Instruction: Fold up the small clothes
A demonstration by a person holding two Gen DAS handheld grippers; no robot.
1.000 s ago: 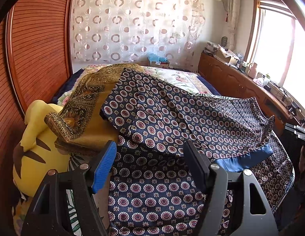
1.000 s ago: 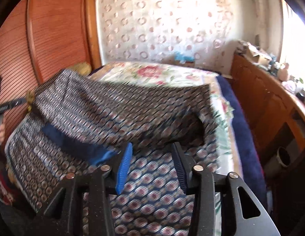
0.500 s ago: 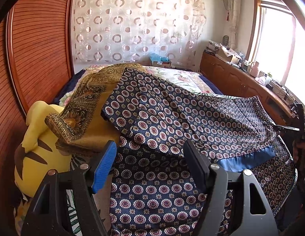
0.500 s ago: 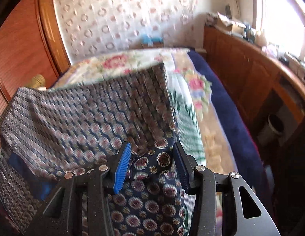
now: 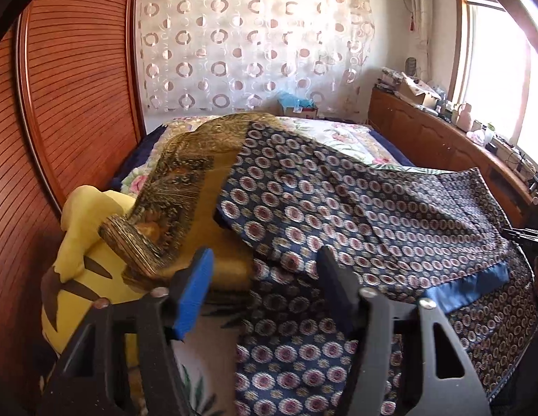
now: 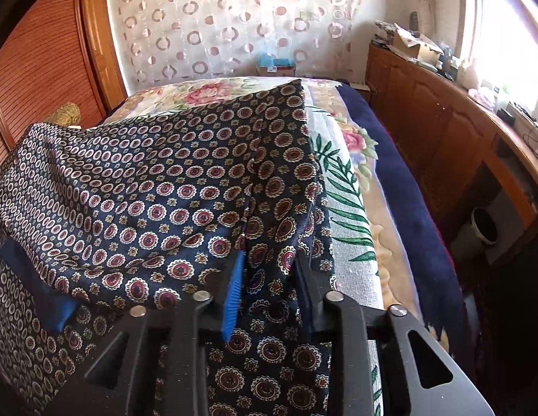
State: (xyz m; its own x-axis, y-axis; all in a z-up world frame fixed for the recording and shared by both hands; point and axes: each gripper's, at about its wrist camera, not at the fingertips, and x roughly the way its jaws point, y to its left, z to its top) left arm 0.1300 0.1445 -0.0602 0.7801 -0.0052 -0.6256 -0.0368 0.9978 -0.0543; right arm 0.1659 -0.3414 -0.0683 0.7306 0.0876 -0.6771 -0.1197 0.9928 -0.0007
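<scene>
Two claws over one bed (image 6: 400, 187), both angled down at the navy medallion-print garment (image 5: 338, 201).

Only in the left wrist view, starting left of the left claw (image 5: 263, 287): a yellow plush toy (image 5: 78, 260), then a folded gold-patterned cloth (image 5: 185, 187) just ahead of the blue pad. Jaws apart, lately narrowing, neither pad pressing the garment's edge lying in the gap. Garment spread ahead and off to the right, with a blue satin band (image 5: 477, 284) along the near fold.

Only in the right wrist view: the garment's right edge folded over and bunched between the pads of the right claw (image 6: 269, 284). Jaws close together, lately closing; cannot tell whether already biting the cloth. Right of that claw, floral bedding, then a grey bin (image 6: 482, 225) on the floor, inside dark.

Seen from both, far ahead: a small cardboard box (image 5: 298, 105) holding something light blue.
</scene>
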